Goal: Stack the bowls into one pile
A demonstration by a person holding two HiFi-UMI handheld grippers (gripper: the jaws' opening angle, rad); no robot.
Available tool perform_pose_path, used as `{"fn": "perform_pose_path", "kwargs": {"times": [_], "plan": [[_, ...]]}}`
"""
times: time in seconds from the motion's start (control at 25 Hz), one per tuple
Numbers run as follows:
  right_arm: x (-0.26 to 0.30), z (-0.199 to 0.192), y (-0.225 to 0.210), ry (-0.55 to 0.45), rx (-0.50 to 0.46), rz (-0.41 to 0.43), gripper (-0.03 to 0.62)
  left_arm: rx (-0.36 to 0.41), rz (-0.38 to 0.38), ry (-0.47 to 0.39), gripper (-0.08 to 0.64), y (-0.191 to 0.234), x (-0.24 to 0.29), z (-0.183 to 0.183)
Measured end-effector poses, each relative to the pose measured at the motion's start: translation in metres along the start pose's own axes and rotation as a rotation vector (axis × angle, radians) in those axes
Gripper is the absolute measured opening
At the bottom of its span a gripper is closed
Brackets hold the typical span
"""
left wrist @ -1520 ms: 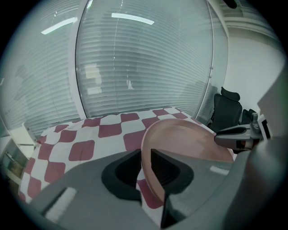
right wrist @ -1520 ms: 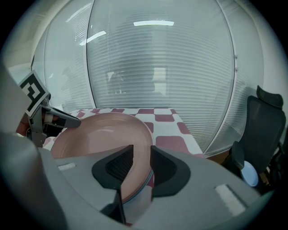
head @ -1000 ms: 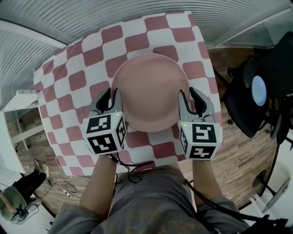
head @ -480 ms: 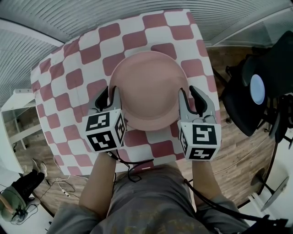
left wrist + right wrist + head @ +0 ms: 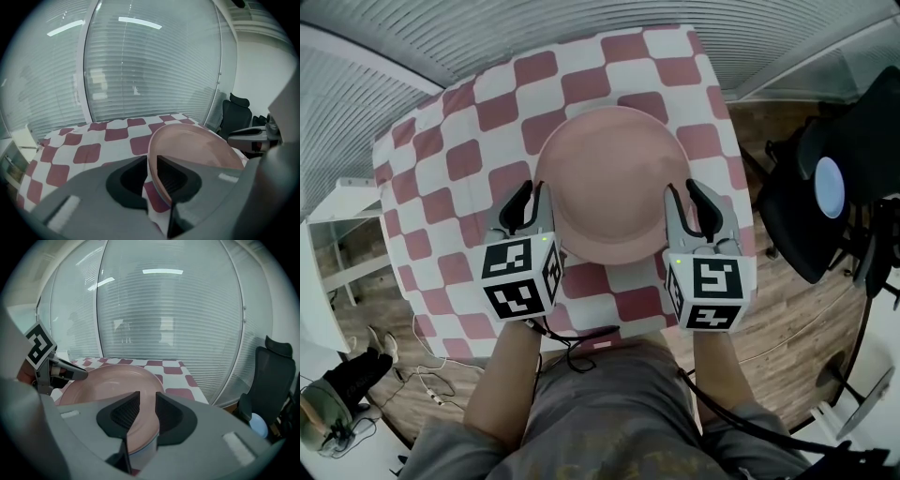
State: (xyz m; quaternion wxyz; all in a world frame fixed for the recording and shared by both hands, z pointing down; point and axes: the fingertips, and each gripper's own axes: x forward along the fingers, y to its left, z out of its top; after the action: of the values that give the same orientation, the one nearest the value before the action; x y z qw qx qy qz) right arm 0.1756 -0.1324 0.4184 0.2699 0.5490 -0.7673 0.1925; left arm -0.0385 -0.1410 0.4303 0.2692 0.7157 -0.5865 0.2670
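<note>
With the left gripper [image 5: 532, 193], clamping the left rim of the pink bowl [image 5: 609, 178]; with the right gripper [image 5: 686, 193], clamping the right rim, both closed on the thin edge. Holding the bowl over the middle of the checkered bench [image 5: 441, 161], slightly toward the near side. Probably carrying or seating it; no second bowl clearly showing. Next, likely lowering it level, then releasing both sides together.
</note>
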Motion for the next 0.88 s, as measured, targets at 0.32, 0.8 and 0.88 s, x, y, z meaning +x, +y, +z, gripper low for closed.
{"fn": "perform_pose_path", "kwargs": {"times": [0.32,0.8,0.88], "plan": [[0.001,0.0,0.011,-0.002,-0.008,0.008,0.129,0.023,-0.018,-0.014,0.046,-0.002,-0.01,-0.002],[0.003,0.002,0.019,-0.004,-0.012,0.019,0.129,0.04,-0.026,-0.016,0.0,-0.002,-0.016,-0.002],[0.002,0.001,0.018,-0.004,-0.012,0.017,0.129,0.04,-0.018,-0.02,0.0,0.0,-0.017,-0.001]]}}
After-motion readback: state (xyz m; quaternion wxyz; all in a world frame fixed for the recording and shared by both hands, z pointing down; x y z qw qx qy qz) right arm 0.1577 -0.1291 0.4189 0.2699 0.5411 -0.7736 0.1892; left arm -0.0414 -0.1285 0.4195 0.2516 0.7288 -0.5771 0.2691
